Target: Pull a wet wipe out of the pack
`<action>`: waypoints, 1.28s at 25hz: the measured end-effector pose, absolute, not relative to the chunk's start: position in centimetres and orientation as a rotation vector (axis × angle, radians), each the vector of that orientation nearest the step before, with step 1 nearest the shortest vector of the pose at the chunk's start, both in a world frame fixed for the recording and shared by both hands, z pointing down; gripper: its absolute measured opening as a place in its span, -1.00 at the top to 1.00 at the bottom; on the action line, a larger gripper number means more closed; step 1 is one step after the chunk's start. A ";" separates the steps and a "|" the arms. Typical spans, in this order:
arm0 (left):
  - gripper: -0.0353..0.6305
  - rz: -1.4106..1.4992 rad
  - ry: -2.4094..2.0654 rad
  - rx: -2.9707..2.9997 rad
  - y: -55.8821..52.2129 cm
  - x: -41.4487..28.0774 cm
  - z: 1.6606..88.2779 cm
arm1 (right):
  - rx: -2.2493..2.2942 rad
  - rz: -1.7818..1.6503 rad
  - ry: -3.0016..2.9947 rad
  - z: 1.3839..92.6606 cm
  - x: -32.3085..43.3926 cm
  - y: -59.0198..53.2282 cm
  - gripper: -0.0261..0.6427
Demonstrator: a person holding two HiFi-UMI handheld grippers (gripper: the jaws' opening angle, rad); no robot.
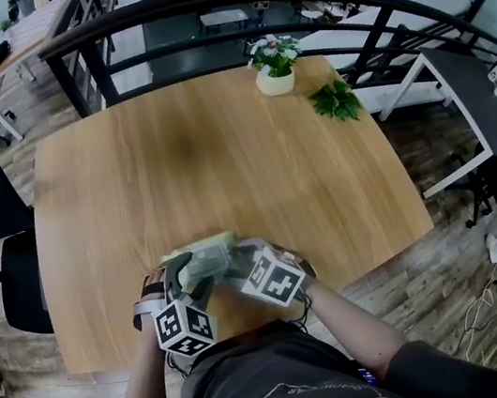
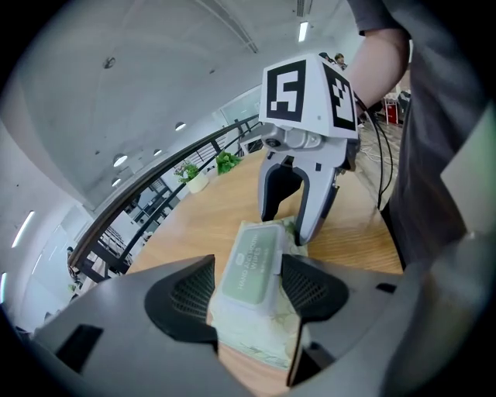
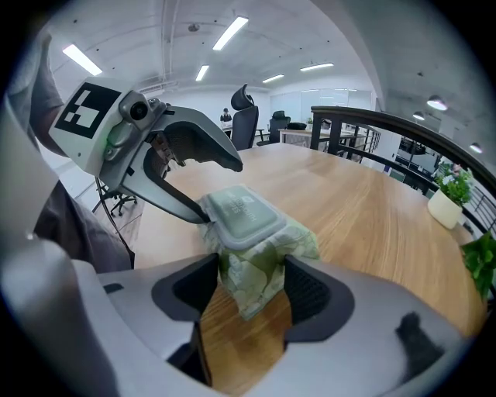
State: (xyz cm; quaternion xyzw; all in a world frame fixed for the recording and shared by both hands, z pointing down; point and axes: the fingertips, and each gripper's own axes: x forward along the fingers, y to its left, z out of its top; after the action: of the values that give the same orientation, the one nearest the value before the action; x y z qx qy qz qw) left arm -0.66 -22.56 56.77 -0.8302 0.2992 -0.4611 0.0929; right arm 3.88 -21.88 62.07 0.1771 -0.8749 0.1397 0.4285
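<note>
Lying at six o'clock on the surface (image 1: pixel 221 150), the wipe pack (image 1: pixel 203 256) is pinched at one end by the right claw (image 3: pixel 249 271) while the left claw (image 2: pixel 248 271) is held wide astride its shut lid (image 2: pixel 252 260), so the pack could be dragged along if that pinch slips.

Lettering on the wipes pack (image 2: pixel 260 335)
Its green lid (image 2: pixel 252 267) reads "HAND" and "WIPES" in pale capitals; the words between are too blurred to read.
</note>
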 end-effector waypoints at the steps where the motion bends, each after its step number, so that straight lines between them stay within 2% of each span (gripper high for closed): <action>1: 0.06 -1.373 0.872 -2.474 -22.6 -0.6 56.9 | 0.443 0.346 -2.184 62.0 3.9 -21.9 0.09; 8: 0.08 -1.371 0.670 -2.613 -22.4 0.2 57.9 | 0.428 0.307 -2.190 61.9 4.0 -21.9 0.09; 12: 0.23 -1.357 0.537 -2.653 -22.2 0.5 58.3 | 0.407 0.303 -2.183 61.9 3.8 -22.1 0.11; 15: 0.25 -1.330 0.501 -2.689 -22.1 0.6 58.3 | 0.398 0.308 -2.181 62.1 3.8 -22.1 0.12; 23: 0.58 -1.282 0.473 -2.791 -21.5 0.9 57.5 | 0.379 0.332 -2.188 61.9 3.8 -22.2 0.13; 32: 0.68 -1.282 0.433 -2.897 -21.5 0.8 57.0 | 0.366 0.339 -2.184 61.9 3.8 -22.1 0.14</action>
State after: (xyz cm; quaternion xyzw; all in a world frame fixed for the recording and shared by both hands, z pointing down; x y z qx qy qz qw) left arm 0.82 -21.48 56.95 -0.9057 0.1353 -0.4008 -0.0281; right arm 3.76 -22.09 61.86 0.1471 -0.8775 0.1362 0.4357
